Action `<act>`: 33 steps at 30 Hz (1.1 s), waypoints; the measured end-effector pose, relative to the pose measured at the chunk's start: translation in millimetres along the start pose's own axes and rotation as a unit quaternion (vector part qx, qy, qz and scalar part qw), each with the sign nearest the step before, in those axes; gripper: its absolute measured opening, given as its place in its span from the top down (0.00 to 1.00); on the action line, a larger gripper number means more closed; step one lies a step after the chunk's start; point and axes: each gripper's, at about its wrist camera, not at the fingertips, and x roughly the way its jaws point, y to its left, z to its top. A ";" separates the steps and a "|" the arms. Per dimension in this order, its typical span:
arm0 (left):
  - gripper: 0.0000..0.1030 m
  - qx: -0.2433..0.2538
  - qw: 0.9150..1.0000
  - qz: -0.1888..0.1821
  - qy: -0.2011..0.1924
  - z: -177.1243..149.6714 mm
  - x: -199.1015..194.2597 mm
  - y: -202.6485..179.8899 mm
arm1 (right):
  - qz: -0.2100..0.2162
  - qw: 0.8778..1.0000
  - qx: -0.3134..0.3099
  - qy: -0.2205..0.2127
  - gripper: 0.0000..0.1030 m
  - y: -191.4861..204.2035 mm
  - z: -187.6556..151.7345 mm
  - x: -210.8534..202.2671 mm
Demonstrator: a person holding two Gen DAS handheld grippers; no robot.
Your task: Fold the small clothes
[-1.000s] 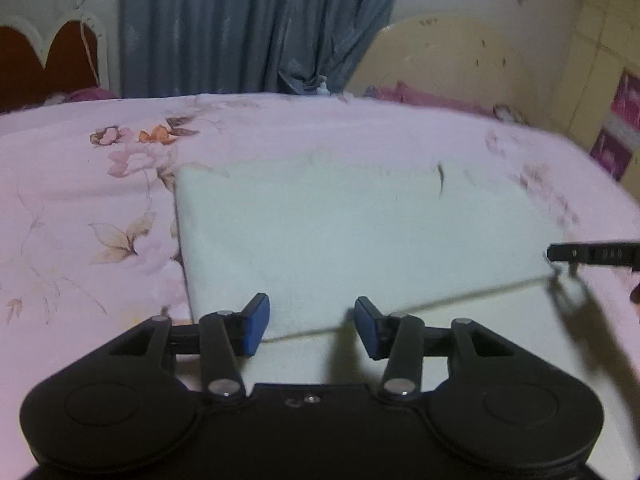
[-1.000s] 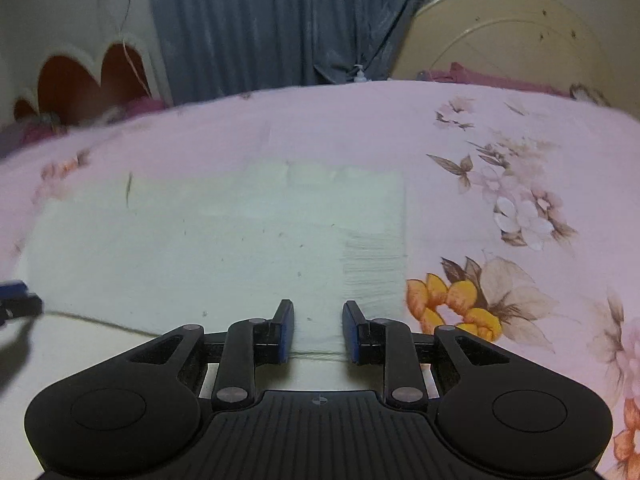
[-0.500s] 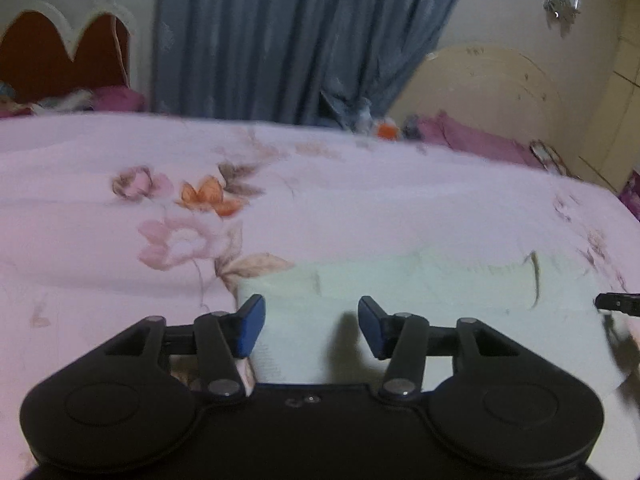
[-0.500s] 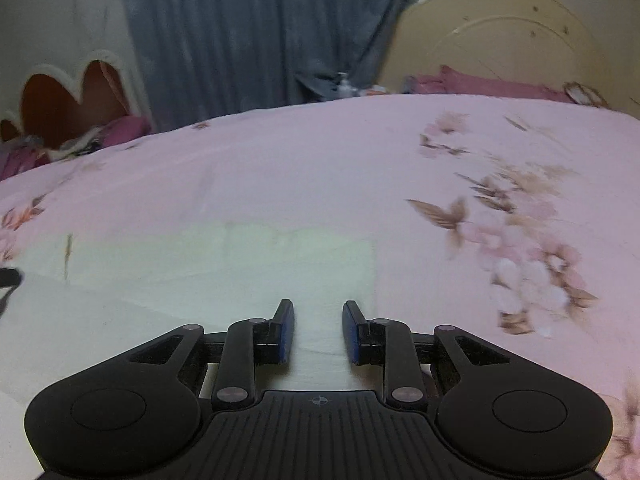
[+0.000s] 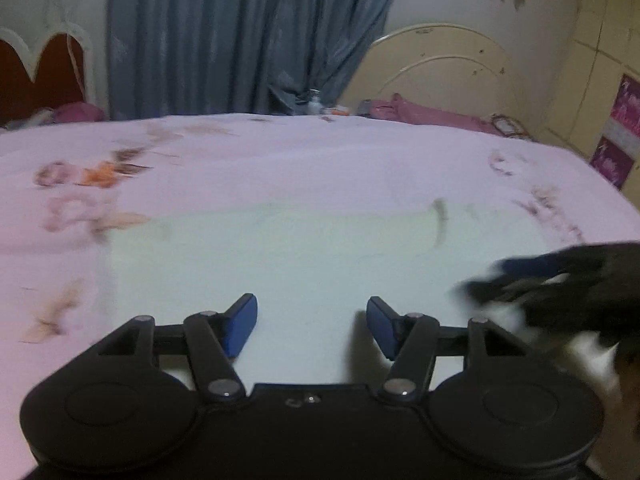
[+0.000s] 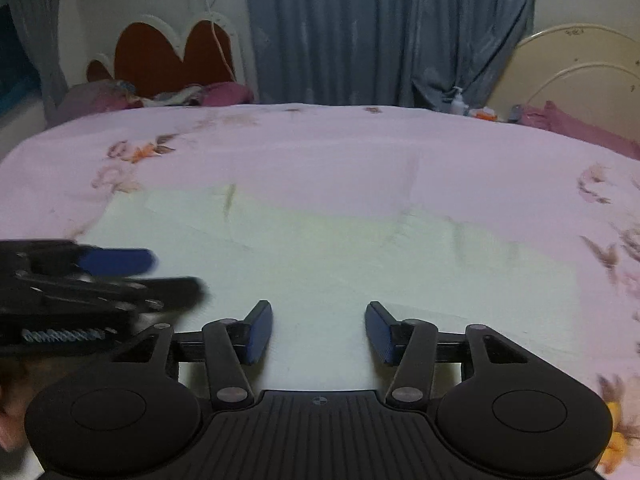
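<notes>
1. Flat on the pink floral bedspread (image 6: 320,148) lies the pale cloth (image 6: 360,264), spread just ahead of both tools.
2. Left gripper (image 5: 312,326): jaws released, spread wide with nothing between them, above the cloth's near part.
3. Right gripper (image 6: 319,332): jaws likewise released and holding nothing, over the cloth.
4. Each tool shows blurred at the edge of the other's view, close beside it.
5. Behind the bed hangs a blue curtain (image 6: 380,32).
</notes>
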 end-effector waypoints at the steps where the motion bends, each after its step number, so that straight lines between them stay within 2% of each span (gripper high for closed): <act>1: 0.42 0.001 1.000 0.015 0.001 -0.2 -4.7 6.5 | -0.024 1.000 0.005 -0.002 0.50 -11.2 -2.3 -3.6; 3: 0.42 -0.006 1.000 0.028 0.001 -5.8 -13.3 27.5 | -0.074 0.997 0.038 0.005 0.50 -49.8 -8.0 -9.4; 6: 0.42 0.010 0.999 0.028 0.010 -5.0 -20.9 27.9 | -0.080 0.993 0.083 0.016 0.50 -84.5 -15.1 -20.0; 8: 0.42 0.023 1.000 0.019 0.002 -2.8 -28.9 14.8 | -0.082 0.994 0.074 0.005 0.50 -77.9 -11.7 -30.8; 11: 0.42 0.028 1.000 -0.004 -0.008 -6.9 -37.6 -10.3 | -0.042 0.998 0.051 -0.017 0.50 -45.7 -9.0 -47.5; 15: 0.42 0.030 0.999 -0.015 0.006 -19.2 -30.2 -32.6 | -0.001 1.000 0.008 0.003 0.50 -2.1 -25.2 -45.9; 17: 0.42 0.040 0.999 -0.007 0.009 -25.0 -29.9 -33.3 | -0.003 1.000 -0.019 0.011 0.50 11.4 -36.5 -39.5; 19: 0.42 0.046 0.999 0.007 0.010 -28.5 -34.0 -26.0 | -0.017 1.000 -0.020 0.011 0.50 3.1 -40.5 -39.2; 22: 0.40 0.039 0.999 0.021 0.011 -34.7 -44.6 -3.7 | -0.063 0.998 0.026 0.012 0.50 -35.8 -44.8 -43.5; 24: 0.41 0.034 0.999 0.018 0.013 -36.7 -49.7 4.3 | -0.072 0.996 0.050 0.014 0.50 -55.9 -47.4 -49.1; 28: 0.43 0.037 0.999 0.019 0.010 -31.2 -55.8 -3.4 | -0.077 0.996 0.044 0.022 0.50 -54.1 -39.8 -48.4; 30: 0.42 0.037 0.999 0.013 -0.001 -28.7 -61.0 -5.8 | -0.074 0.996 0.054 0.004 0.51 -46.2 -41.3 -61.4; 31: 0.42 0.042 0.999 0.017 0.005 -29.0 -58.3 -6.0 | -0.079 0.996 0.050 -0.003 0.51 -44.1 -41.8 -63.1; 33: 0.41 0.044 0.998 0.016 0.032 -32.4 -47.1 -1.6 | -0.091 0.994 0.047 0.024 0.51 -48.0 -44.6 -51.0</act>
